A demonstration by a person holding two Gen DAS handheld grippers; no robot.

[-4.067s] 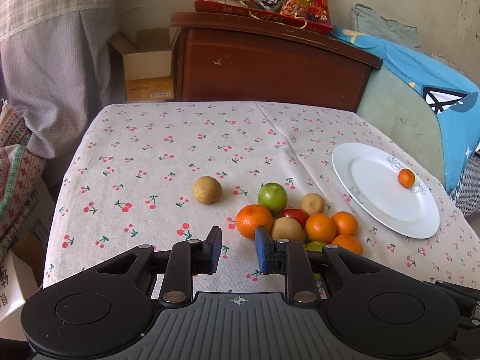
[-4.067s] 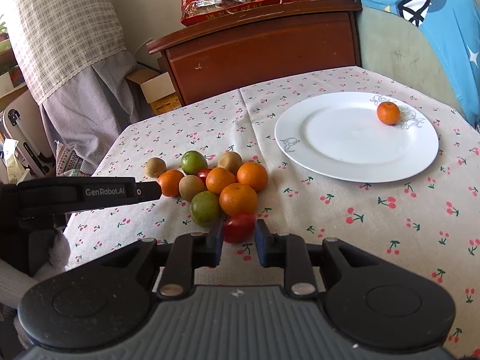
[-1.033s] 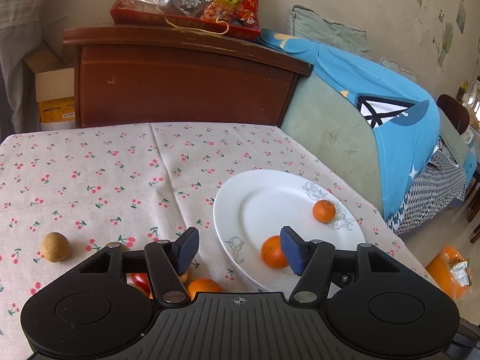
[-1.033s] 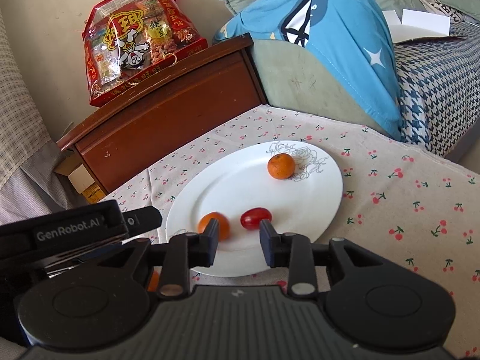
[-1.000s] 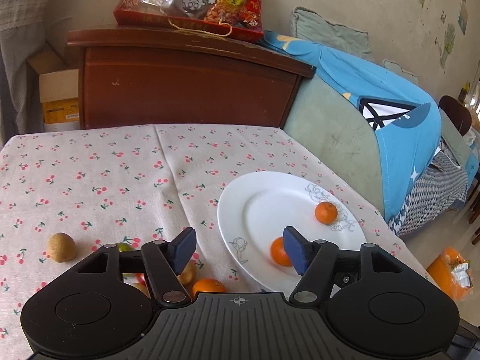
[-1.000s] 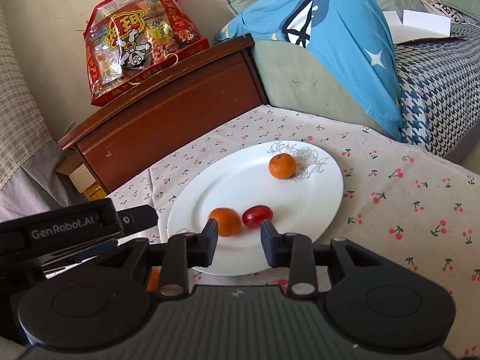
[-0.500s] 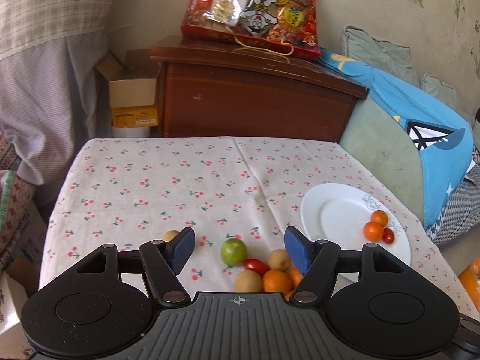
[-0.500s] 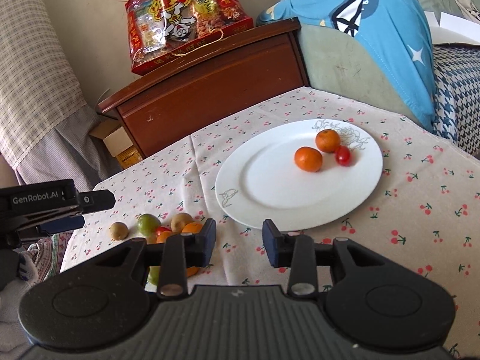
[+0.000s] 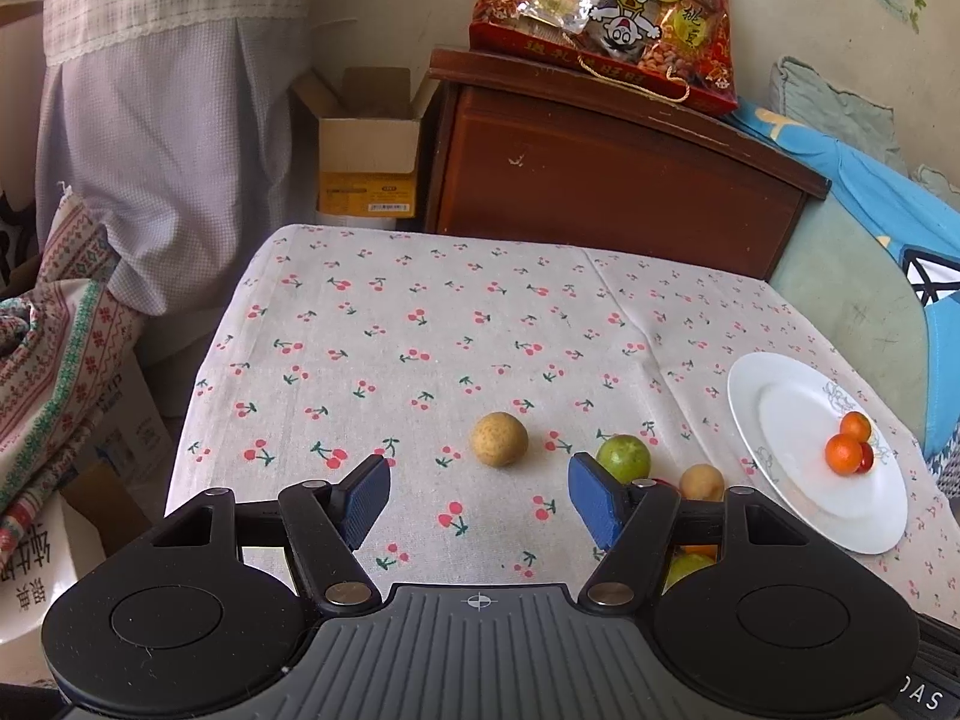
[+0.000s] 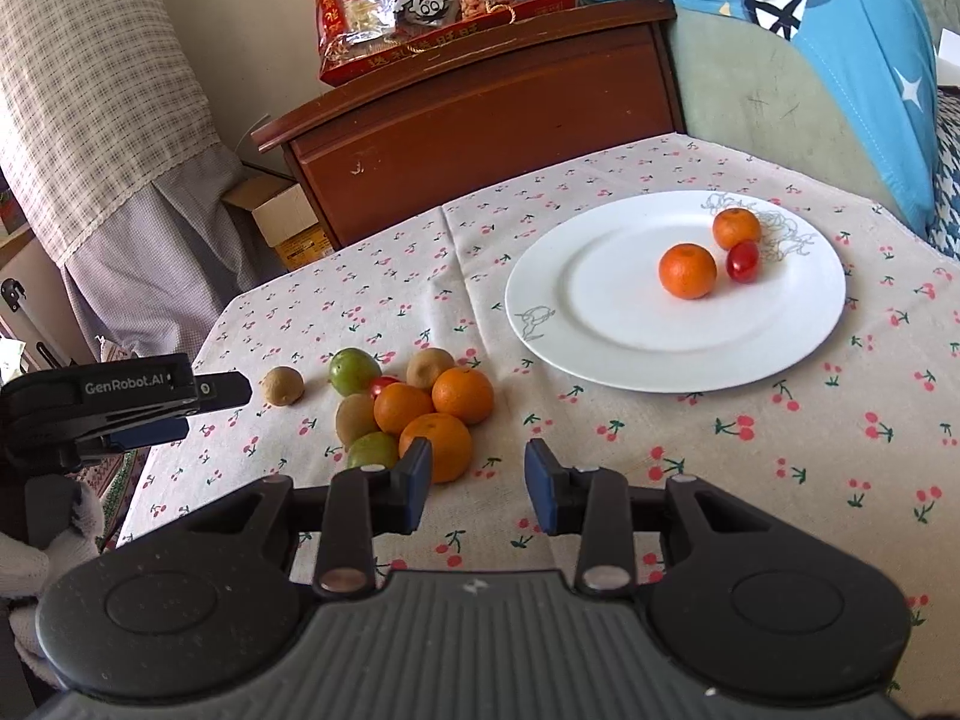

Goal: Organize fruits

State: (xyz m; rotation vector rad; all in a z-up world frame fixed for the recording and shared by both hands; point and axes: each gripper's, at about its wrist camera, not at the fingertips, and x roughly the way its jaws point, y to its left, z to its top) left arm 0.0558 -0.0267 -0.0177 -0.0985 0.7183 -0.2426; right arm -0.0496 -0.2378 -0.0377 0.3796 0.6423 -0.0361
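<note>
A white plate (image 10: 660, 354) holds two oranges (image 10: 687, 270) and a cherry tomato (image 10: 743, 261); the left wrist view shows this plate (image 9: 780, 420) at the far right. Left of it lies a pile of oranges (image 10: 462, 395), green fruits (image 10: 354, 371), brown fruits (image 10: 429, 367) and a tomato (image 10: 382, 385). My right gripper (image 10: 477, 486) is open and empty just in front of the pile. My left gripper (image 9: 480, 498) is open and empty too, with a lone brown fruit (image 9: 498, 447) just beyond it and a green fruit (image 9: 624, 457) by its right finger.
The cherry-print tablecloth (image 9: 420, 324) drops off at the left and far edges. Behind stand a wooden cabinet (image 9: 600, 180) with a red snack bag (image 9: 606, 18), and a cardboard box (image 9: 369, 150). A blue-covered sofa (image 10: 840, 60) borders the right. A gloved hand (image 10: 36, 546) holds the left gripper.
Both grippers have drawn back from the plate and swung left toward the fruit pile. The orange and tomato stay on the plate and now lie beside the far orange.
</note>
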